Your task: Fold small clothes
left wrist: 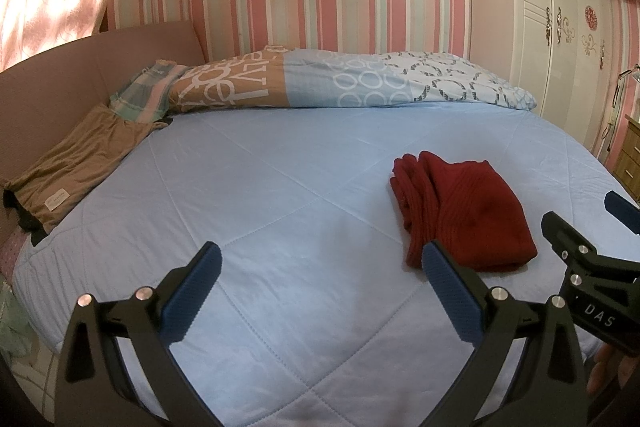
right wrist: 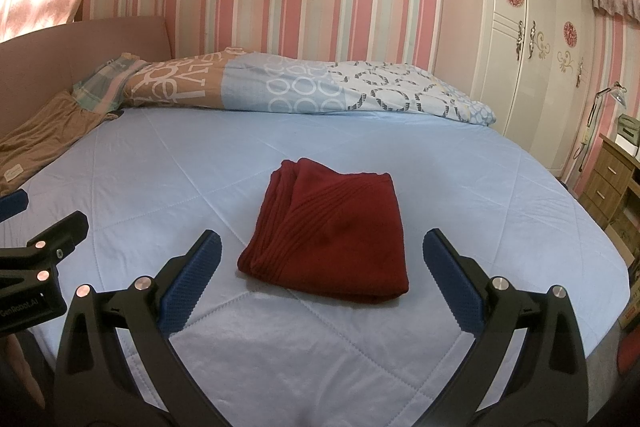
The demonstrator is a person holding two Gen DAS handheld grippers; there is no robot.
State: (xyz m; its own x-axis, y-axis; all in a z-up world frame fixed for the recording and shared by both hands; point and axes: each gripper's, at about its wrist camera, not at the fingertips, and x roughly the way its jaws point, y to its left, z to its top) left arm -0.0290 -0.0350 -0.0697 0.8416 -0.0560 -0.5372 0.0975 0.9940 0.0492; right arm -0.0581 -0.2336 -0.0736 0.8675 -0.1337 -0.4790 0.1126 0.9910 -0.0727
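Red knit garment [right wrist: 326, 233] folded on blue bedspread [right wrist: 160, 163], both hand-held grippers spread wide

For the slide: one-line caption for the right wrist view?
Open right gripper hovers before a folded red garment on the blue quilted bed; open left gripper alongside.

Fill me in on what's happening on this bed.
A person holds a two-finger gripper in each hand over a light blue quilted bed. A dark red knit garment lies folded into a compact rectangle on it, straight ahead of the right gripper. The left gripper hovers beside it over bare quilt. Both grippers are open and hold nothing; neither touches the garment.
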